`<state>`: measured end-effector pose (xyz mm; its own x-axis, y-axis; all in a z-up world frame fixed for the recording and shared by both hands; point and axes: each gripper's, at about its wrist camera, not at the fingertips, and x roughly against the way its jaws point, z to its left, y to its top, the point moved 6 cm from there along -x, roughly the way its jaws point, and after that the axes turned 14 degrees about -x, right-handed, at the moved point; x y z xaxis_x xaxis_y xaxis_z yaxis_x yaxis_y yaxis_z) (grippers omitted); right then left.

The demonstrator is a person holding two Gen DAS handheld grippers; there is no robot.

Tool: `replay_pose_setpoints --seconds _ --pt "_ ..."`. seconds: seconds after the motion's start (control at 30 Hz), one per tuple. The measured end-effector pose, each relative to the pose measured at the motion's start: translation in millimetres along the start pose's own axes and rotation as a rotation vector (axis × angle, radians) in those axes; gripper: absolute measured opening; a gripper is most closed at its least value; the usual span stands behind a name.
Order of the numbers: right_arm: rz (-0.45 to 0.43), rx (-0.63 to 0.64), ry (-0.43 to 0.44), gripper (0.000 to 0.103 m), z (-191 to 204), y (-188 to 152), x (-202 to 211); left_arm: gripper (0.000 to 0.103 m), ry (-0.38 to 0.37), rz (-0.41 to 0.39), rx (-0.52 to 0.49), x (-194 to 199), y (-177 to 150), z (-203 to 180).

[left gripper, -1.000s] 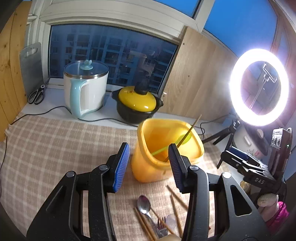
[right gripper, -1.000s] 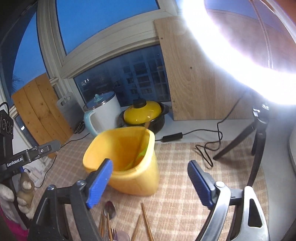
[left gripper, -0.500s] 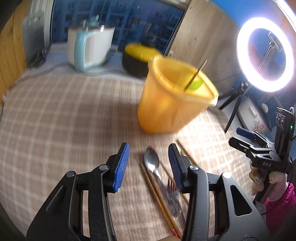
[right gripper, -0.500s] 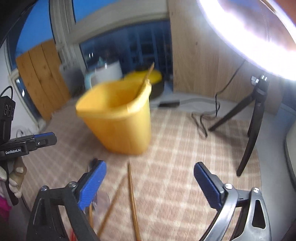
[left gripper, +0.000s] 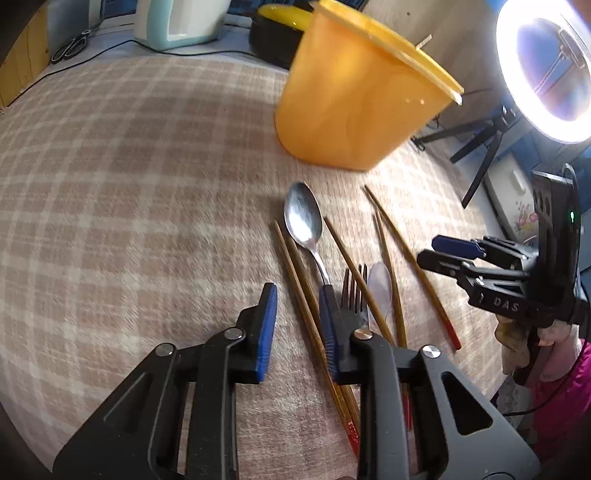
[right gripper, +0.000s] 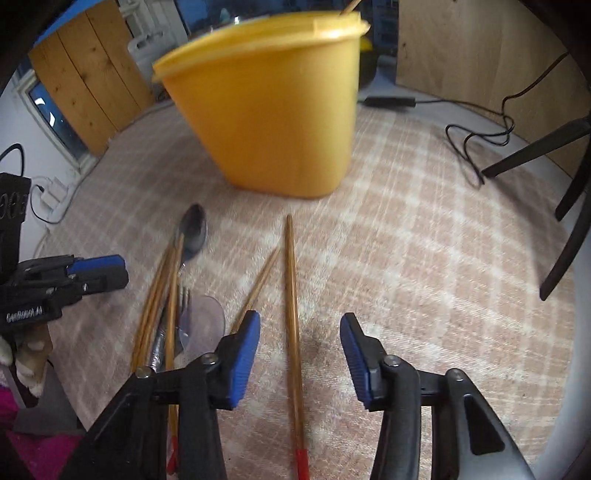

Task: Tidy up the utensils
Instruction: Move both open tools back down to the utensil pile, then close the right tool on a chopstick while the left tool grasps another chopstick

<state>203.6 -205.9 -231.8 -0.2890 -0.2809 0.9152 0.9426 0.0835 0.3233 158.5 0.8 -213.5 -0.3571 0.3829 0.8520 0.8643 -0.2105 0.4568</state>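
Observation:
A yellow plastic bin (left gripper: 354, 99) stands on the checked cloth, with a chopstick tip poking above its rim; it also shows in the right wrist view (right gripper: 273, 110). In front of it lie a metal spoon (left gripper: 303, 221), a fork (left gripper: 352, 291), a clear plastic spoon (left gripper: 380, 284) and several wooden chopsticks (left gripper: 399, 251). My left gripper (left gripper: 297, 325) is open, low over the cloth, straddling a pair of chopsticks (left gripper: 299, 280). My right gripper (right gripper: 299, 354) is open and straddles a single red-tipped chopstick (right gripper: 292, 314).
A kettle (left gripper: 177, 18) and a black pot with a yellow lid (left gripper: 275, 29) stand behind the bin on the sill. A ring light (left gripper: 543, 70) on a tripod (right gripper: 554, 147) stands at the right, with a cable (right gripper: 476, 136) on the cloth.
Both grippers have dropped from bin height down toward the utensils on the cloth. The left jaws have narrowed somewhat. The right gripper now sits over the single chopstick.

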Motion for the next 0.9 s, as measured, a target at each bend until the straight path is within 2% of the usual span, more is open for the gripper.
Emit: replay_pose_setpoints --seconds 0.1,0.17,0.37,0.9 --pt "0.017 0.01 -0.01 0.04 1 -2 -5 0.022 0.015 0.003 -0.01 -4 -2 -6" --pt "0.024 0.018 -0.028 0.036 1 -2 -8 0.018 0.023 0.007 -0.01 -7 -2 -8" --pt "0.032 0.022 -0.049 0.033 1 -1 -15 0.011 0.07 0.019 -0.022 -15 -3 -9" --pt "0.038 0.063 -0.098 0.03 18 3 -27 0.01 0.149 0.046 -0.072 -29 4 -10"
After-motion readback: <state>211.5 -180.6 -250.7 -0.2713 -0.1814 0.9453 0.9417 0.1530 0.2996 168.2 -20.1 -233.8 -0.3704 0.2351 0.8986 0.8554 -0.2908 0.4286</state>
